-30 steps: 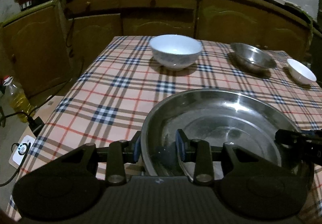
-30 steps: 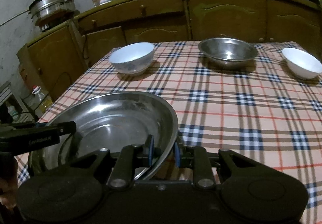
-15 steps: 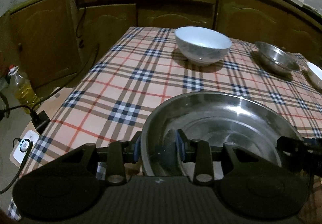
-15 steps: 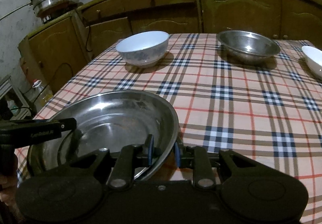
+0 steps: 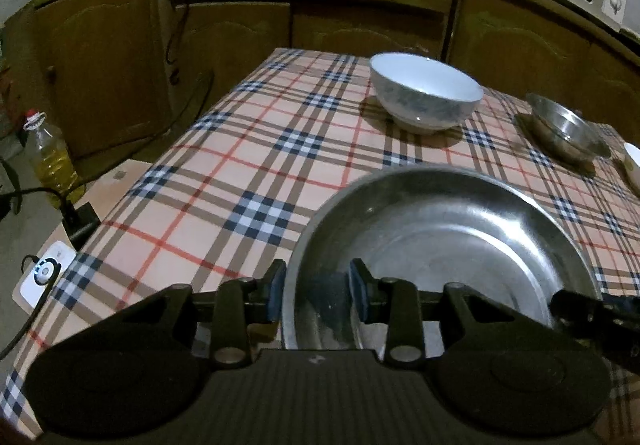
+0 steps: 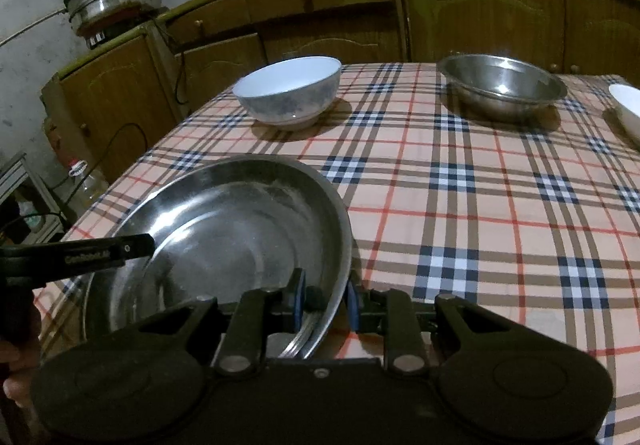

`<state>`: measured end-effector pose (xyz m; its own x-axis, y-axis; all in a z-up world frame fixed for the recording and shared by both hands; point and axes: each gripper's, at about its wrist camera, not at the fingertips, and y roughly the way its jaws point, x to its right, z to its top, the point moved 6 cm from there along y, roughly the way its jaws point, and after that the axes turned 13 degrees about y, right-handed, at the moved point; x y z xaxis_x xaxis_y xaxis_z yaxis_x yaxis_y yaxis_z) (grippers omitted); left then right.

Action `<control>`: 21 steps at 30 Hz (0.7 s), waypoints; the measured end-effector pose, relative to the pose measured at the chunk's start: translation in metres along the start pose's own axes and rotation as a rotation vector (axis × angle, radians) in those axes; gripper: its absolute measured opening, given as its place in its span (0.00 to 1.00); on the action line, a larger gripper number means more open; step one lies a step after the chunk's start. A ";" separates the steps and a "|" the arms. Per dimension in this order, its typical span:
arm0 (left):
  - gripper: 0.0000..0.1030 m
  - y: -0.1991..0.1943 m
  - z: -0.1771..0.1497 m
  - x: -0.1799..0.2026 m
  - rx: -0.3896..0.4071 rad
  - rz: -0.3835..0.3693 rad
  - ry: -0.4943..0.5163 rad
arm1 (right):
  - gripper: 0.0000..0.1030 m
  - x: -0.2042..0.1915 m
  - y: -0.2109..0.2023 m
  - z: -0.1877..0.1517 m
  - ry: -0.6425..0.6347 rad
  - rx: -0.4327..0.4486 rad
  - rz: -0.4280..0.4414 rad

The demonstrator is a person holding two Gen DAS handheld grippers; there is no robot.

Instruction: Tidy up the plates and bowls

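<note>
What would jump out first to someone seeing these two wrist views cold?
The large steel basin fills the near foreground, with the left gripper and the right gripper each straddling its rim on opposite sides. Behind it on the plaid tablecloth sit a white bowl and, to its right, a smaller steel bowl. A second white bowl is cut off at the right edge.

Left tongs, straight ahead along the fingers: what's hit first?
The large steel basin: the left tongs already straddle its near rim, so going on meets its inner wall and floor. The white bowl beyond seems right of that line, though depth is unclear.
</note>
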<state>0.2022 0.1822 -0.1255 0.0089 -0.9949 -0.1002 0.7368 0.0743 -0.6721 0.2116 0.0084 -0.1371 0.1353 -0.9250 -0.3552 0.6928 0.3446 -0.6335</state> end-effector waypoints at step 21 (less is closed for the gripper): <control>0.51 -0.036 0.012 0.020 0.022 0.026 -0.038 | 0.60 0.043 -0.065 0.033 -0.031 0.121 -0.051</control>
<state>0.1841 0.1589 -0.0951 0.0540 -0.9945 -0.0893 0.7505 0.0994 -0.6534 0.1955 -0.0588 -0.0882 0.1186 -0.9458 -0.3022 0.7796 0.2772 -0.5615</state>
